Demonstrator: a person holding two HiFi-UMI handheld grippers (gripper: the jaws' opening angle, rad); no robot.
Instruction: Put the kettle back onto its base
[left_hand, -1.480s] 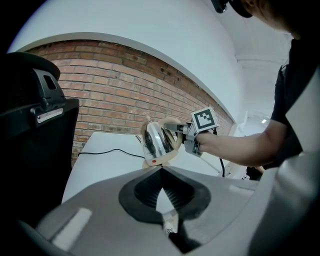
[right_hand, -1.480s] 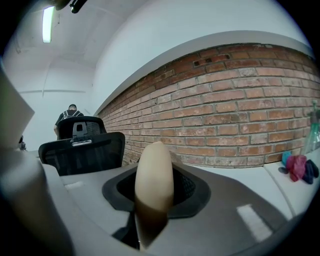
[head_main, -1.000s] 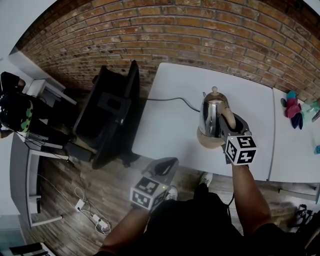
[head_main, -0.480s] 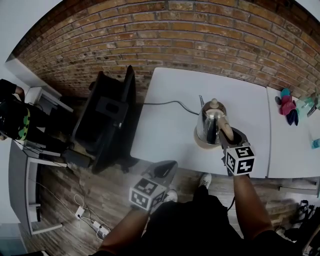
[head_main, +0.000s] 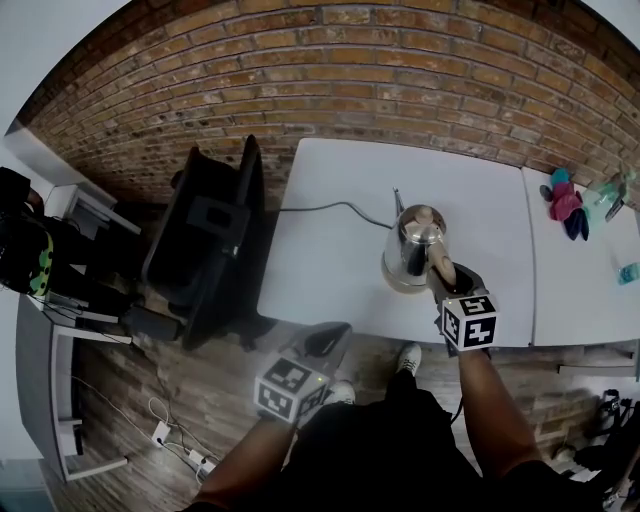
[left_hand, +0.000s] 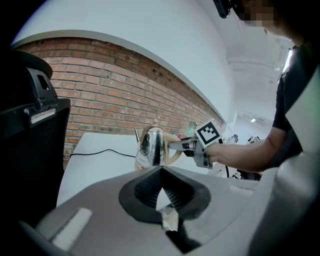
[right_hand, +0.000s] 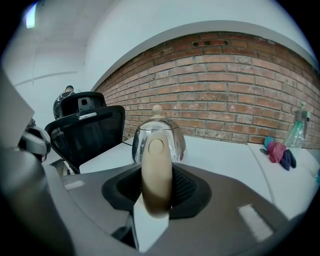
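Note:
A shiny steel kettle (head_main: 412, 243) with a beige handle (right_hand: 157, 170) stands on its beige base (head_main: 398, 281) near the front edge of the white table (head_main: 340, 260). My right gripper (head_main: 445, 275) is shut on the handle, one pad on each side of it, as the right gripper view shows. I cannot tell whether a gap remains between kettle and base. My left gripper (head_main: 330, 338) hangs below the table's front edge, over the floor, with its jaws together and nothing in them. From the left gripper view the kettle (left_hand: 151, 145) shows ahead.
A black cable (head_main: 330, 207) runs from the base to the table's left edge. A black office chair (head_main: 205, 235) stands left of the table, against the brick wall. On a second table to the right lie coloured cloths (head_main: 565, 200) and a bottle (head_main: 610, 195).
The head view has drifted a little, so everything sits slightly higher and further left. The right gripper still holds the kettle's handle at the base. The left gripper has barely moved.

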